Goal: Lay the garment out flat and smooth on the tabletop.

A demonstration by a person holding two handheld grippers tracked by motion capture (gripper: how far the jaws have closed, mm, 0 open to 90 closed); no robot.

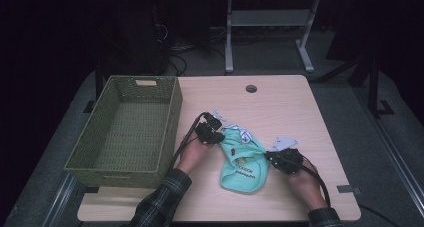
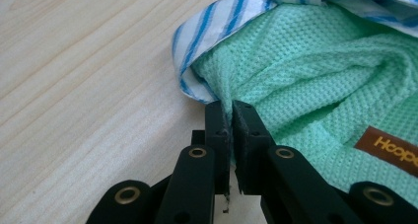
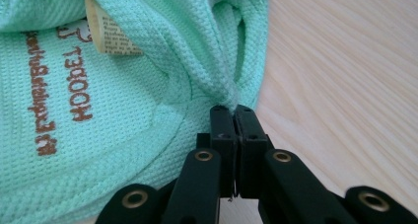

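Observation:
A mint-green knit garment (image 1: pixel 243 162) with a blue-and-white striped lining lies crumpled on the light wooden table (image 1: pixel 285 107). My left gripper (image 1: pixel 216 135) is shut on a fold at its left edge; in the left gripper view the jaws pinch green fabric (image 2: pixel 305 86) just below the striped lining (image 2: pixel 207 31). My right gripper (image 1: pixel 276 159) is shut on the garment's right edge. The right gripper view shows a pleat of green knit (image 3: pixel 207 51) pinched between the jaws, with brown printed lettering (image 3: pixel 81 93) and a paper tag (image 3: pixel 111 29) to the left.
An olive woven basket (image 1: pixel 167 122) with nothing inside stands on the table's left side, close to my left hand. A round cable hole (image 1: pixel 251 88) sits near the far edge. Bare tabletop lies behind and to the right of the garment.

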